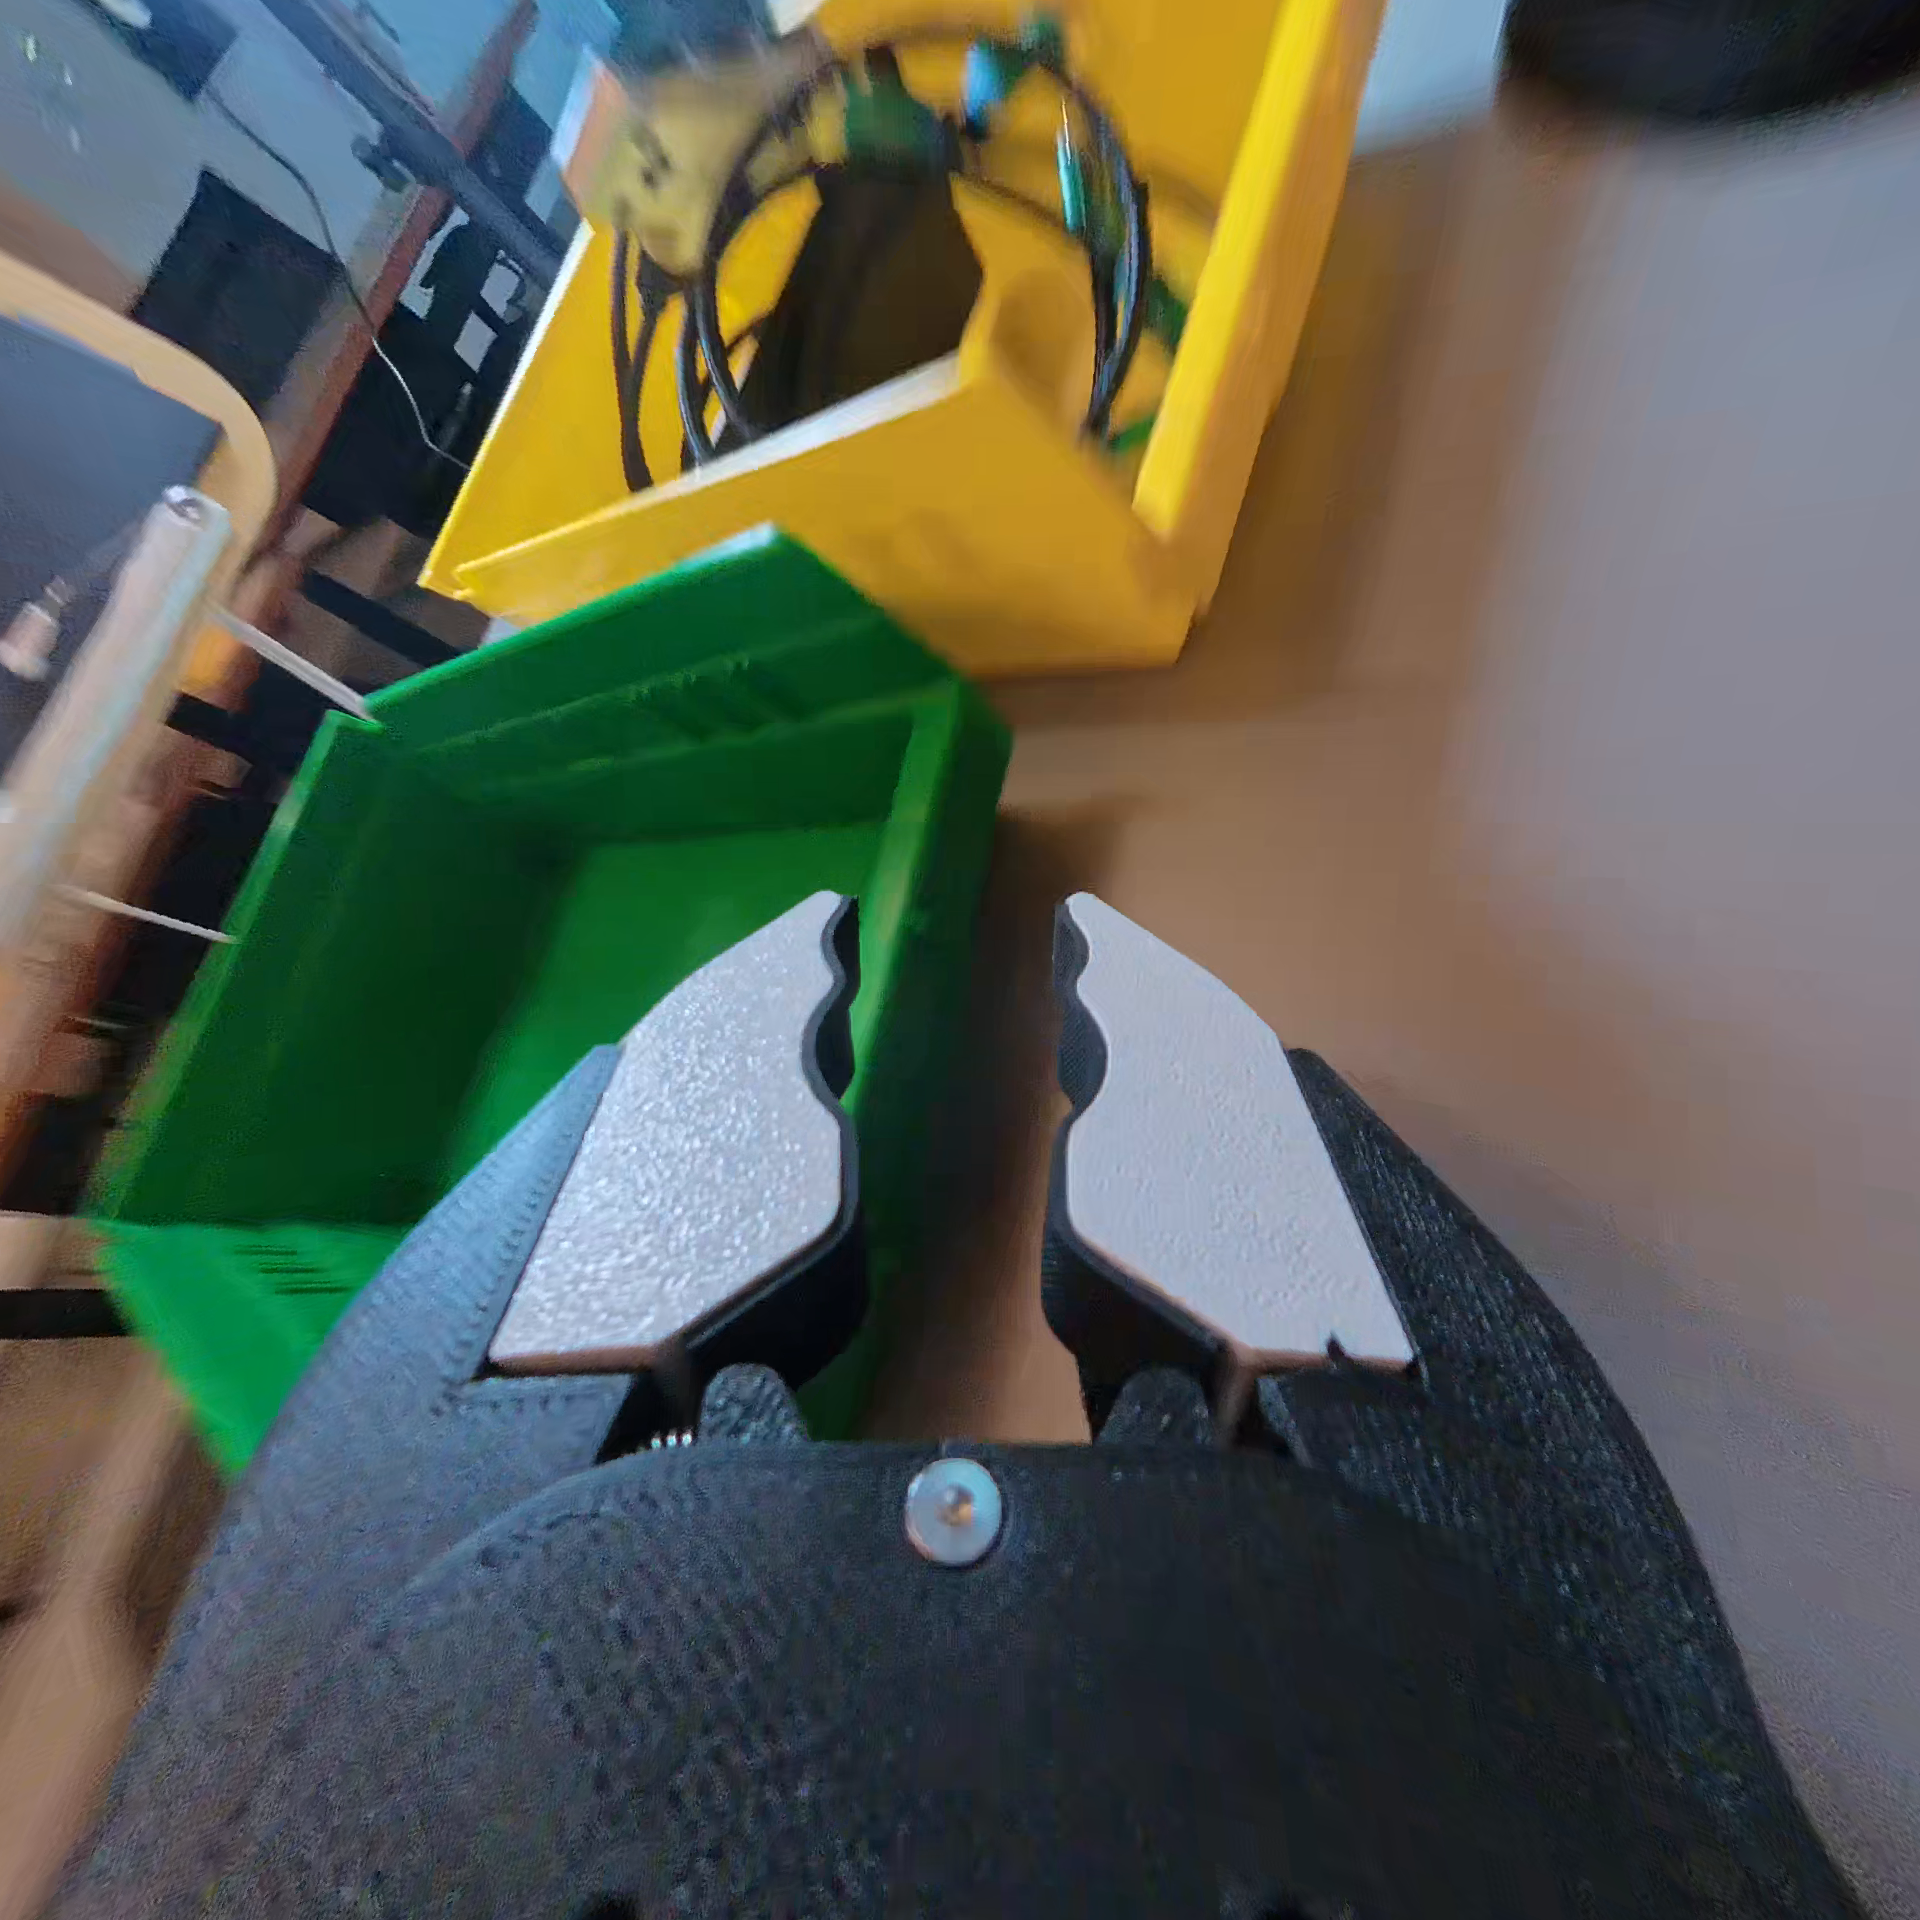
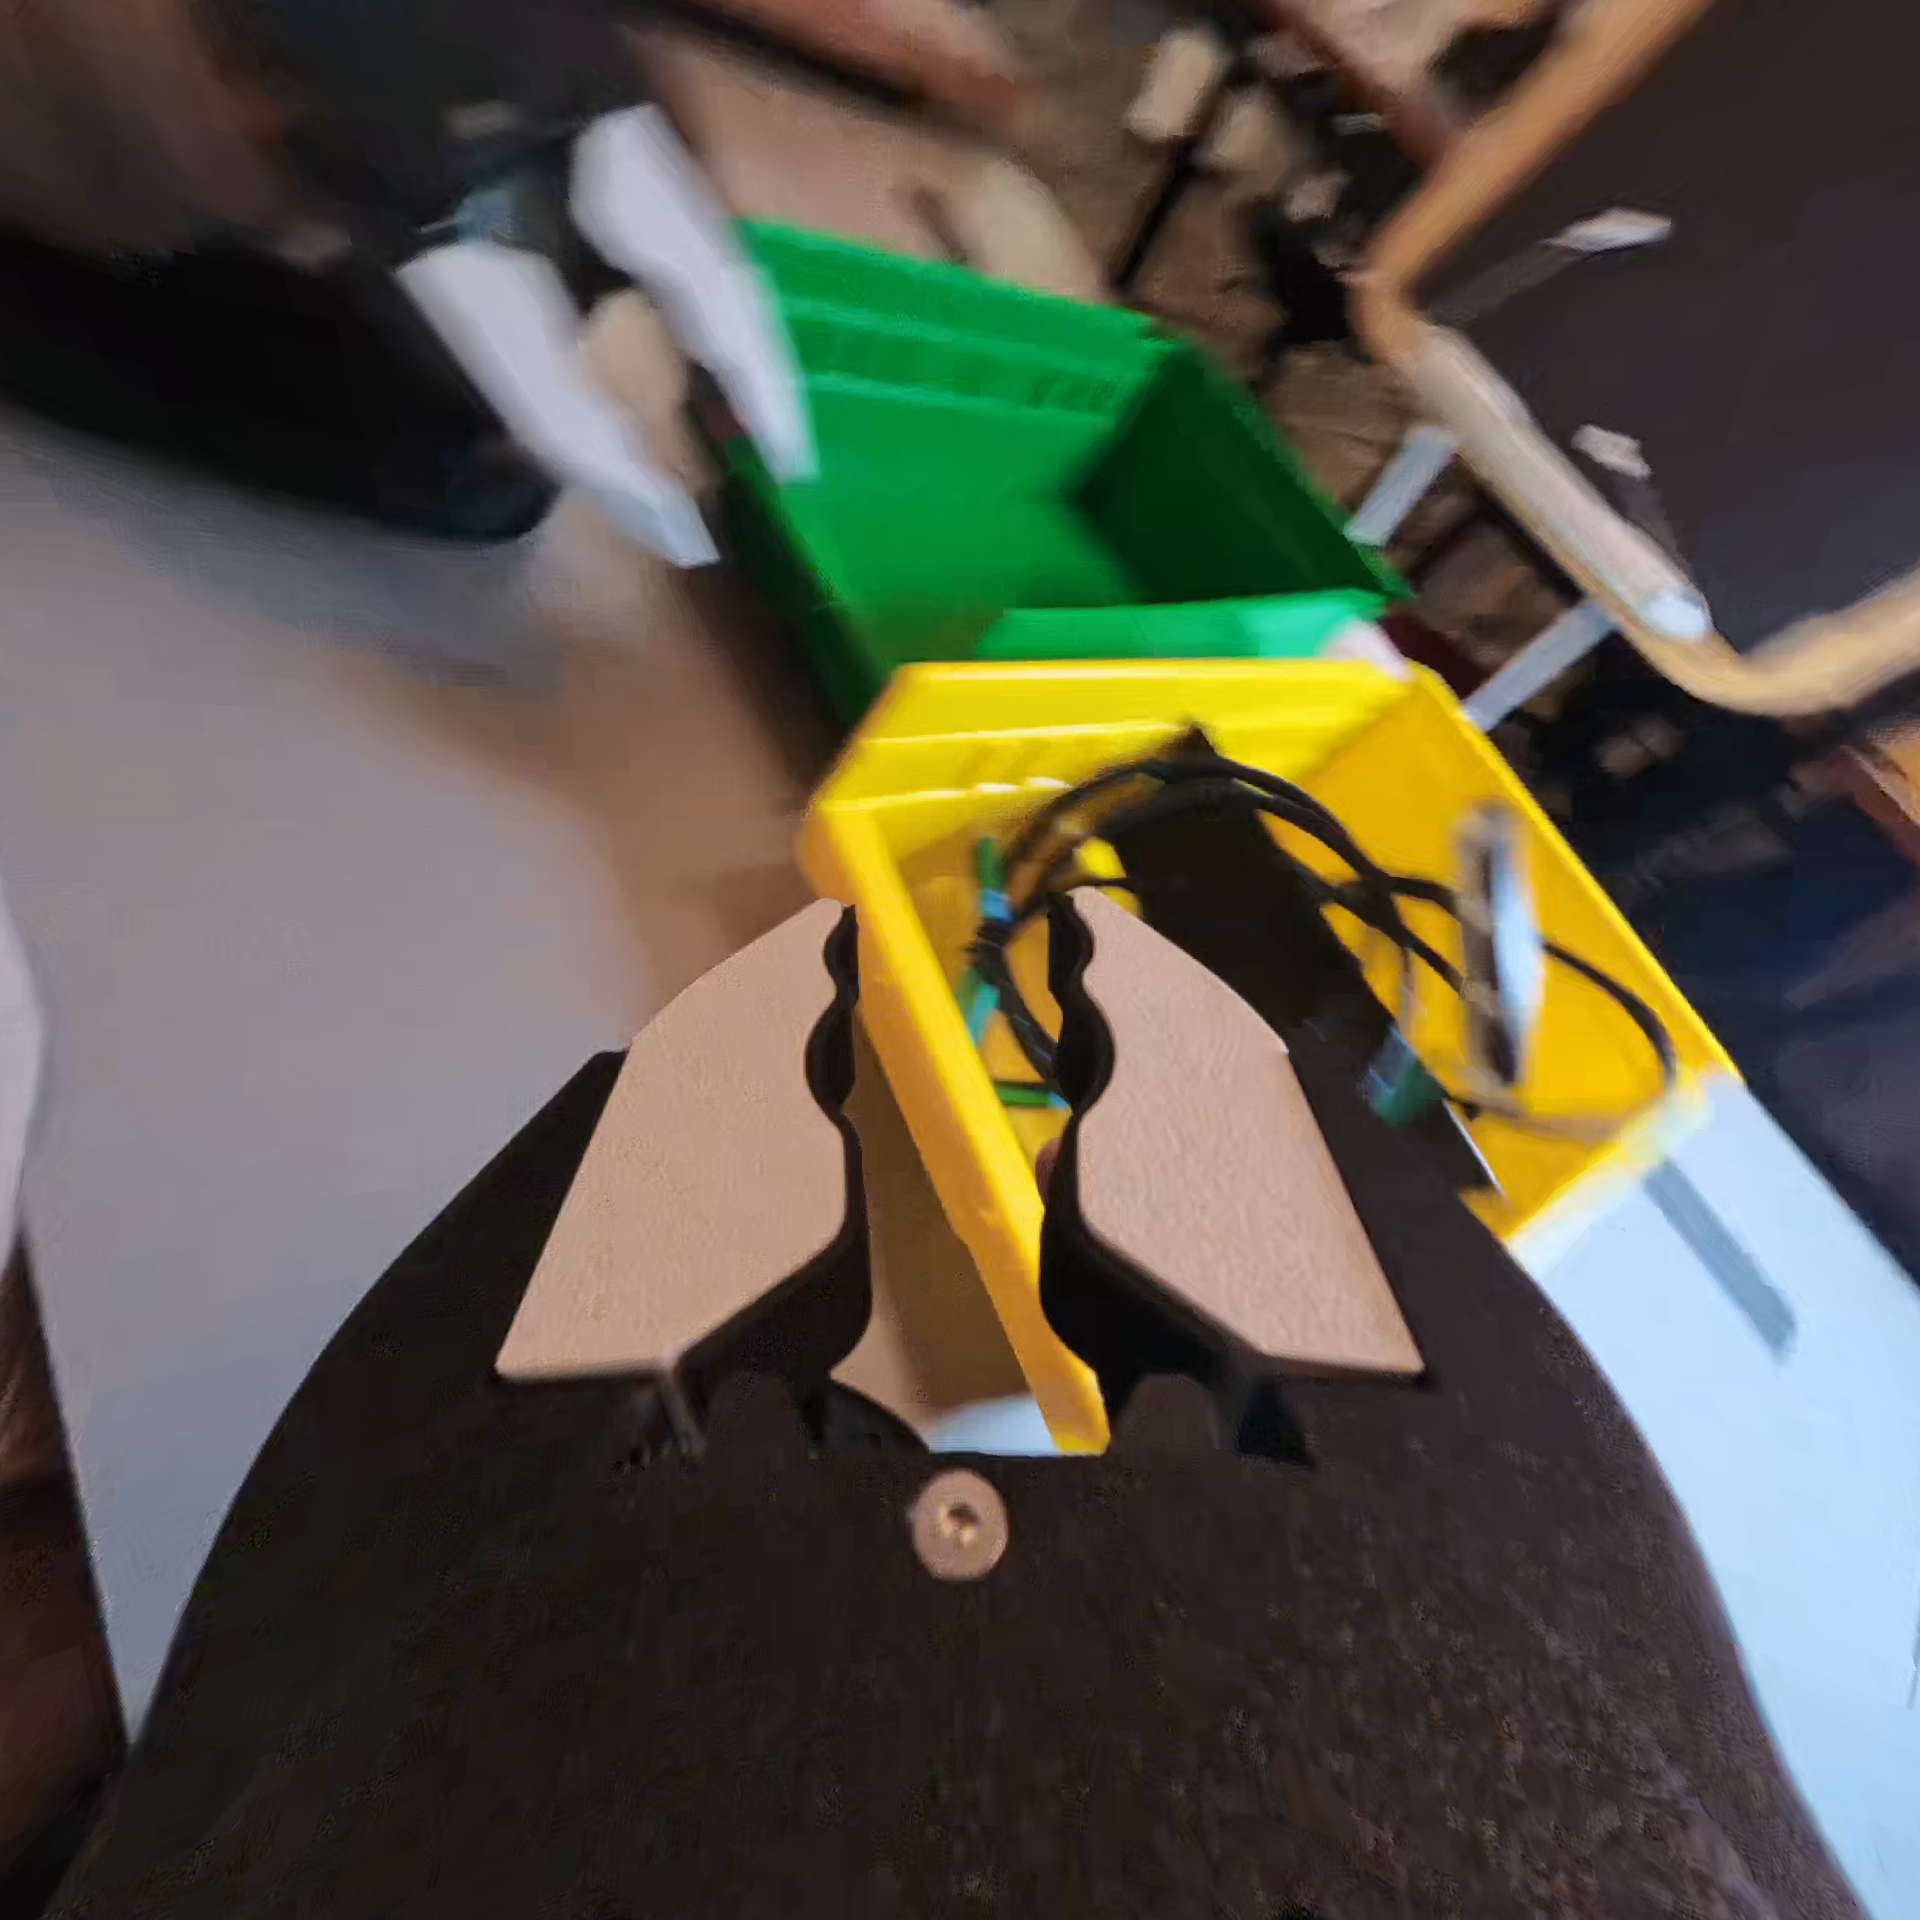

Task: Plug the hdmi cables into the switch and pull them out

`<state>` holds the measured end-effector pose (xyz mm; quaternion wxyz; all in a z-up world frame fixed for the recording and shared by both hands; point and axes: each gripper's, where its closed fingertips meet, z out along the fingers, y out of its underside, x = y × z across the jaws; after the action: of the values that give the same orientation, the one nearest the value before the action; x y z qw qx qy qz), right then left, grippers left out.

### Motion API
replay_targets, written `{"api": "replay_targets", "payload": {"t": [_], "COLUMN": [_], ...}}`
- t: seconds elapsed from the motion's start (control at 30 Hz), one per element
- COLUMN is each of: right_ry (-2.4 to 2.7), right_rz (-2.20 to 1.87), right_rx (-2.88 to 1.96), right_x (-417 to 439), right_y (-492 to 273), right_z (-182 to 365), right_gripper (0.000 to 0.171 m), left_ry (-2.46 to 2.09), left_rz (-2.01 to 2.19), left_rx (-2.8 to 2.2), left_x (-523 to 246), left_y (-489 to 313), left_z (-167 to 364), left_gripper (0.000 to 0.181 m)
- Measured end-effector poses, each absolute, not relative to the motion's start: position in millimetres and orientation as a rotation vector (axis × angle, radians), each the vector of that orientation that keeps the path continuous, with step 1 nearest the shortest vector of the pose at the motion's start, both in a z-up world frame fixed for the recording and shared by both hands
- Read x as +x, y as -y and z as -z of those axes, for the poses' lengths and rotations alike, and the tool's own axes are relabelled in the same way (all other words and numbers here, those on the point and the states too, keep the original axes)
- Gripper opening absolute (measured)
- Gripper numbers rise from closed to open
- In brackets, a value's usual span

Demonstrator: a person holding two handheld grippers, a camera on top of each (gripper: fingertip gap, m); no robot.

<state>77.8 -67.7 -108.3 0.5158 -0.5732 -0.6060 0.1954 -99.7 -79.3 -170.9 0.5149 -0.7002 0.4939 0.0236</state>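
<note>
Black HDMI cables point(image 1: 1122, 260) with green and blue tags lie coiled in a yellow bin point(image 1: 935, 520). A dark box-like thing point(image 2: 1226, 914) lies among the cables point(image 2: 1351, 873); blur hides whether it is the switch. My left gripper point(image 1: 961, 935) is open and empty, hovering over the right wall of an empty green bin point(image 1: 364, 987). My right gripper point(image 2: 956, 925) is open and empty, its fingers either side of the yellow bin's point(image 2: 1091, 707) near left wall. The left gripper point(image 2: 623, 364) also shows in the right wrist view, by the green bin point(image 2: 935, 499).
The two bins stand side by side on a brown tabletop point(image 1: 1455, 831) near its edge. A bent-wood chair frame point(image 2: 1507, 468) and dark furniture stand beyond that edge. A blurred tan shape point(image 1: 665, 156) hangs over the yellow bin's far side.
</note>
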Motion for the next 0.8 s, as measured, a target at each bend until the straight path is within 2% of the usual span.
{"api": "replay_targets", "payload": {"t": [0.07, 0.17, 0.3, 0.33, 0.5, 0.57, 0.8], "right_ry": [1.139, 0.765, 0.694, 0.717, 0.847, 0.846, 0.831], "right_rz": [-0.486, -0.587, -0.662, -0.657, -0.31, -0.256, -0.27], "right_rx": [-1.502, -1.729, -1.865, -1.887, -1.868, -1.845, -1.674], "right_x": [123, 175, 170, 164, 161, 165, 172], "right_y": [36, 1, -16, -19, -41, -35, 13], "right_z": [98, 120, 157, 164, 180, 175, 138], "right_gripper": [0.035, 0.042, 0.053, 0.052, 0.014, 0.012, 0.01], "left_ry": [-0.972, -0.645, -0.42, -0.408, -0.475, -0.578, -0.607], "left_rz": [0.186, 0.435, 0.419, 0.417, 0.199, 0.013, 0.065], "left_rx": [-1.723, -1.744, -1.802, -1.812, -1.82, -1.795, -1.61], "left_x": [-77, -49, -31, -25, -8, -7, 4], "left_y": [92, 86, 47, 41, 18, 18, 60], "left_z": [157, 142, 157, 160, 174, 171, 118], "left_gripper": [0.037, 0.035, 0.043, 0.043, 0.024, 0.021, 0.02]}}
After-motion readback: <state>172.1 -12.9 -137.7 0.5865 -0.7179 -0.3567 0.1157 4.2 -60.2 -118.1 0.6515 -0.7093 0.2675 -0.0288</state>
